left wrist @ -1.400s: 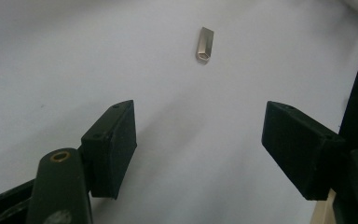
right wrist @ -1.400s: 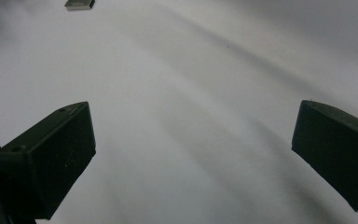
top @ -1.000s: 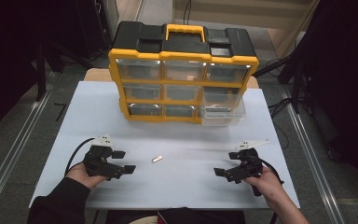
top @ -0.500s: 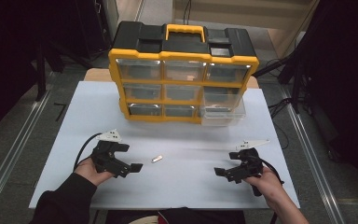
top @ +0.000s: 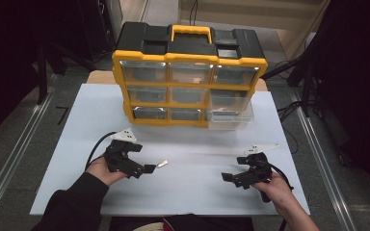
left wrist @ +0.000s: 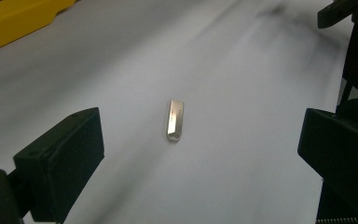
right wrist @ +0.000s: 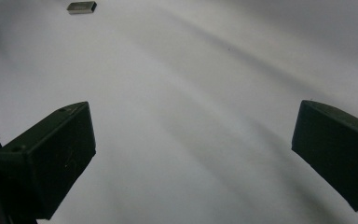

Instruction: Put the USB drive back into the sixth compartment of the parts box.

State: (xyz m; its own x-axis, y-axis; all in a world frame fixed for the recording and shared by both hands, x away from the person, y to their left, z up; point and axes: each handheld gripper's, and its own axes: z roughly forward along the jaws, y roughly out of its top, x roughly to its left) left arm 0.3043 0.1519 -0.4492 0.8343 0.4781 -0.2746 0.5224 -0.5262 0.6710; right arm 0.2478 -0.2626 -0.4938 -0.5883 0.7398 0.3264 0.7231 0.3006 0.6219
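A small silver metal piece [top: 162, 164] lies flat on the white table top [top: 197, 197], left of centre. My left gripper [top: 143, 160] points right at it, almost touching its near end. In the left gripper view the piece [left wrist: 175, 120] lies on the table ahead of the gap between the black jaws of the left gripper [left wrist: 200, 158]. The jaws have just been opening and stand wide, pressing on nothing. My right gripper [top: 231, 171] rests at the front right, open and empty, pointing left. From the right gripper [right wrist: 205, 149] the piece [right wrist: 81, 7] shows far off.
A yellow and black organizer box [top: 188, 43] with clear drawers stands at the back of the table. Its bottom right drawer [top: 229, 116] is pulled out. A corner of the box [left wrist: 18, 18] shows in the left gripper view. Cables trail from both grippers.
My left gripper has moved right toward the metal piece and its jaws have spread wider. The right gripper and the piece have stayed where they were.
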